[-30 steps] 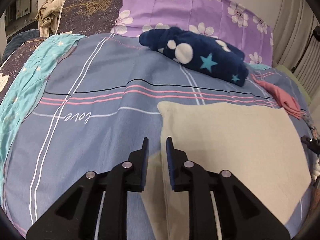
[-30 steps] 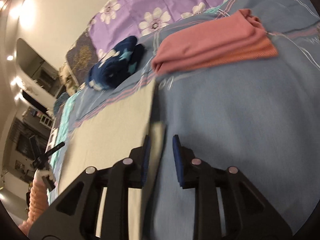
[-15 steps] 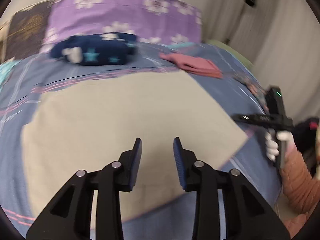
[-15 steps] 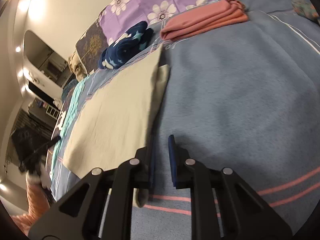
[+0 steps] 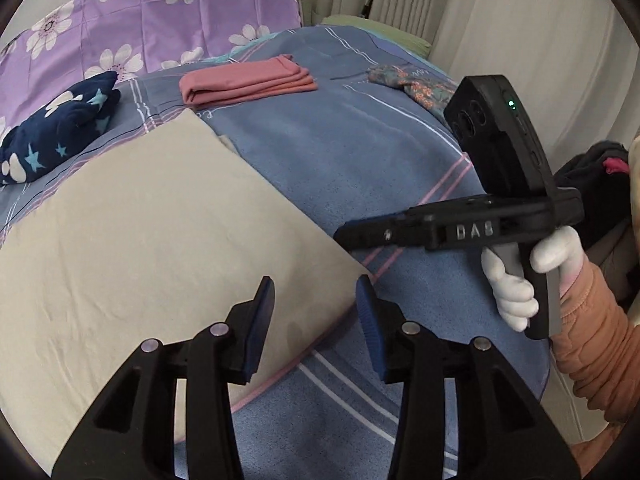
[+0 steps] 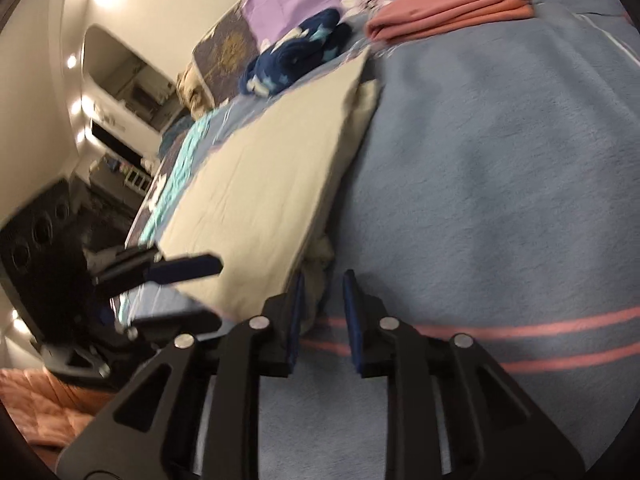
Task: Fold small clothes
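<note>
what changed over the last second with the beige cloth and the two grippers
The left gripper let go of the beige cloth and swung across to its near right corner, jaws opening. The right gripper slid nearer along the cloth's edge. Pink stack and navy bundle stayed put.

One beige cloth [image 5: 160, 240], spread flat on one bed [image 5: 360, 152]. One folded pink garment [image 5: 244, 84]. One rolled navy garment [image 5: 56, 132] with stars and white dots. One crumpled floral piece [image 5: 412, 82] at the far edge. Two grippers: left gripper [image 5: 316, 312], right gripper [image 6: 322, 312], two fingers [image 5: 260, 320] each. One white-gloved hand [image 5: 520, 276]. One purple flowered pillow [image 5: 140, 28].
</note>
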Demonstrator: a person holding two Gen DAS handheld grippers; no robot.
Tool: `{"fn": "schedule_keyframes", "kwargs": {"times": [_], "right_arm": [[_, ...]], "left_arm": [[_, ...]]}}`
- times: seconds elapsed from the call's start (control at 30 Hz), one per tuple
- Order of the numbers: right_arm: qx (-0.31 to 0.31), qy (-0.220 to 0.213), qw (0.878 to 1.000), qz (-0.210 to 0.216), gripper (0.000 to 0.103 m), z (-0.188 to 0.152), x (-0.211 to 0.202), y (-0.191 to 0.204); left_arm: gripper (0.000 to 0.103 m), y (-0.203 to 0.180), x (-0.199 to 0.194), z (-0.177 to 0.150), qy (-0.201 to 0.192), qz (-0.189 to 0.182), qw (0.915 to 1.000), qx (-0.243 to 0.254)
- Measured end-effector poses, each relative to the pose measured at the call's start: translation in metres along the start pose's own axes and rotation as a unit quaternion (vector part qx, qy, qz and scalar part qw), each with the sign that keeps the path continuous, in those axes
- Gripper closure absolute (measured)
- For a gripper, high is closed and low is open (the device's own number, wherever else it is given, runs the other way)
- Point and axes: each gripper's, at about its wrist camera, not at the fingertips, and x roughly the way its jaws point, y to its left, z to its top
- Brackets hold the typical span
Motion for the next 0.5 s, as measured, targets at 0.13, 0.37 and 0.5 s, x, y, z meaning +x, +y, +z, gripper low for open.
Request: {"fn": "schedule_keyframes", "kwargs": {"times": [0.13, 0.37, 0.5], "right_arm": [[0.017, -0.006, 1.000, 0.000, 0.081, 0.017, 0.002, -0.010], [-0.003, 0.018, 0.999, -0.045, 0.081, 0.082, 0.029, -0.011], [0.013, 0.053, 0.998, -0.039, 0.080, 0.114, 0.060, -0.024]], "left_arm": [[0.060, 0.045, -0.025, -0.009, -0.025, 0.050, 0.9964, -0.063], [0.060, 0.072, -0.036, -0.015, -0.022, 0.057, 0.9896, -0.131], [0.051, 0.010, -0.013, 0.003, 0.003, 0.044, 0.9985, -0.034]]}}
